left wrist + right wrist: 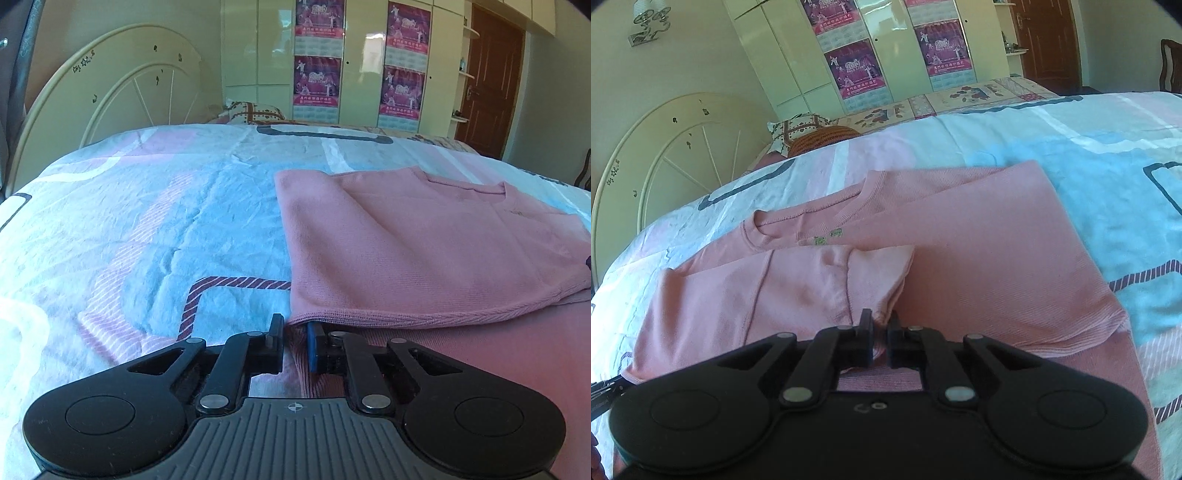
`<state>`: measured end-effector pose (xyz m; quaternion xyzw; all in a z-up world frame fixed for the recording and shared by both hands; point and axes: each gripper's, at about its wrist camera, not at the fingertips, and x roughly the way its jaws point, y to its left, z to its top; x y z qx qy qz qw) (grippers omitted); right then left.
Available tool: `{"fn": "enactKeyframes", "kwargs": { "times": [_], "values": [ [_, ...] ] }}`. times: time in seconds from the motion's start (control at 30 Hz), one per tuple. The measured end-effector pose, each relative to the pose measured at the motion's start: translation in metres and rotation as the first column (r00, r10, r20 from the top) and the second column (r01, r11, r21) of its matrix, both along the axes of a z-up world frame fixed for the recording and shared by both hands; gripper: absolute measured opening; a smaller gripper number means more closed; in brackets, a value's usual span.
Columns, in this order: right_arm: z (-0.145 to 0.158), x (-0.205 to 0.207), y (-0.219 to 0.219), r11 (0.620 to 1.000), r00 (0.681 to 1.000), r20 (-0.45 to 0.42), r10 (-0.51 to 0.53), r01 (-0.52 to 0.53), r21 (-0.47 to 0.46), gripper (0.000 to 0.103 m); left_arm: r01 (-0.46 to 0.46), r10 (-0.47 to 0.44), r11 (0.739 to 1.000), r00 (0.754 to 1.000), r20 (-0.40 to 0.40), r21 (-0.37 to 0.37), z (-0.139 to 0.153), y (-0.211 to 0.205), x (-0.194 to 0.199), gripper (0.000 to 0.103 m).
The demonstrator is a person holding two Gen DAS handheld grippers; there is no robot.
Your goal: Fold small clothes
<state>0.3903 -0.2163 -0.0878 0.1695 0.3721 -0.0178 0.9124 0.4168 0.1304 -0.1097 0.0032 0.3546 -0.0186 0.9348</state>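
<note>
A pink knit sweater (424,240) lies flat on the bed, partly folded, with its neckline toward the far side. In the left wrist view my left gripper (295,328) is at the near left corner of the folded layer, shut on the hem, with pink fabric pinched between its pads. In the right wrist view the same sweater (979,258) has a sleeve laid across its chest. My right gripper (880,325) is shut on a bunched fold of the pink fabric near the sweater's lower middle.
The bedsheet (147,221) is light blue, pink and white and slightly wrinkled. A white arched headboard (110,92) stands at the left, with a patterned pillow (255,110) beyond. Cream wardrobes with posters (362,55) and a brown door (491,74) line the far wall.
</note>
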Motion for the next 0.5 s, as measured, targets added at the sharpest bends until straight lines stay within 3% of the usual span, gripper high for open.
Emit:
{"fn": "enactKeyframes", "kwargs": {
  "times": [0.23, 0.33, 0.37, 0.5],
  "values": [
    [-0.007, -0.007, 0.003, 1.0, 1.0, -0.016, -0.004, 0.004, -0.014, 0.008, 0.016, -0.016, 1.0, 1.0, 0.0, 0.009, 0.0, 0.001, -0.004, 0.012],
    [0.001, -0.013, -0.002, 0.994, 0.998, 0.003, -0.07, 0.07, -0.086, 0.04, -0.013, 0.013, 1.0, 0.999, 0.034, 0.005, 0.014, 0.008, -0.018, 0.041],
    [0.009, -0.019, -0.004, 0.991, 0.996, 0.043, -0.077, 0.081, -0.103, 0.044, -0.017, 0.017, 1.0, 0.997, 0.072, 0.006, 0.021, 0.009, -0.025, 0.042],
    [0.024, -0.02, 0.008, 0.994, 0.996, 0.084, 0.045, -0.036, -0.105, 0.031, 0.056, -0.051, 0.998, 0.991, 0.123, -0.036, 0.037, -0.013, -0.021, 0.042]
  ]
}}
